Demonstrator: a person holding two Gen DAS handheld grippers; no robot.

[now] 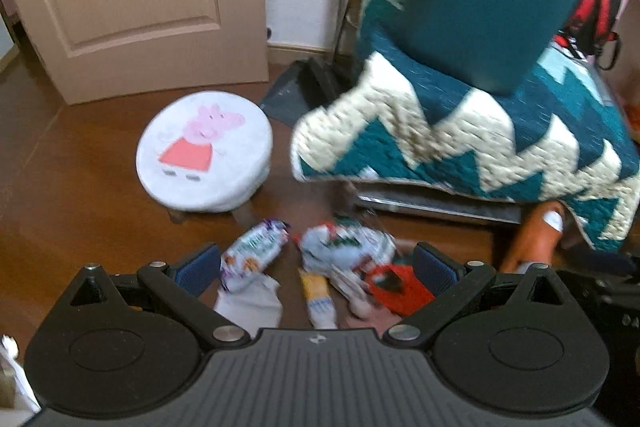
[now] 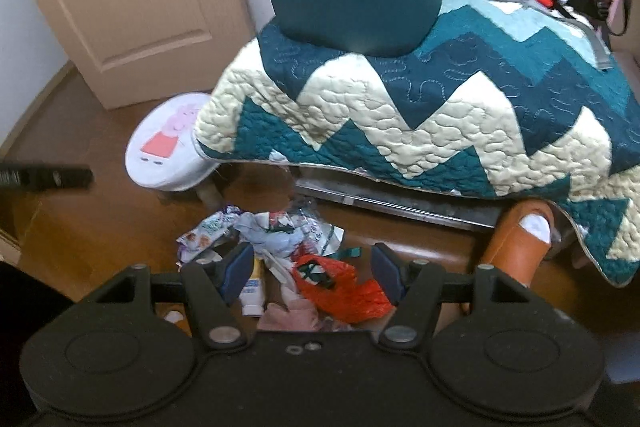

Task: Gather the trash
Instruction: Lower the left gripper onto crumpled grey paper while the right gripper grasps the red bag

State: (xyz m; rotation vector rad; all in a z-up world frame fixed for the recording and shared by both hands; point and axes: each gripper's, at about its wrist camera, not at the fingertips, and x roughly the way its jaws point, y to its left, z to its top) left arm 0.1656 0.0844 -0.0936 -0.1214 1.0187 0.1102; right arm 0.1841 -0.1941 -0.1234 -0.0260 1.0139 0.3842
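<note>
We hold both grippers above a trash pile (image 2: 280,251) lying on the brown floor (image 1: 80,187), just in front of the quilt-covered seat (image 2: 400,115) and beside the round stool (image 1: 204,151). The left gripper (image 1: 316,267) has its jaws spread wide, with nothing between them but the pile below; the right gripper (image 2: 312,273) likewise has its jaws spread and grips nothing. In the right view, the red bag (image 2: 340,287) lies directly between the jaws and slightly ahead of the pads, its long axis running diagonally from upper left to lower right, so roughly across the jaw gap. A small tube (image 2: 253,291) lies just beside the right gripper's left pad, with its long axis pointing along the fingers. In the left view, the red bag (image 1: 396,287) sits close to the inner side of that gripper's right pad, and a wrapper (image 1: 256,251) sits near its left pad. We judge the right gripper the better placed for the red bag, because the bag is centred in its gap. The next move calls for a straight descent, then closing on the crumpled bag. Contact with the floor cannot be confirmed from either view.
</note>
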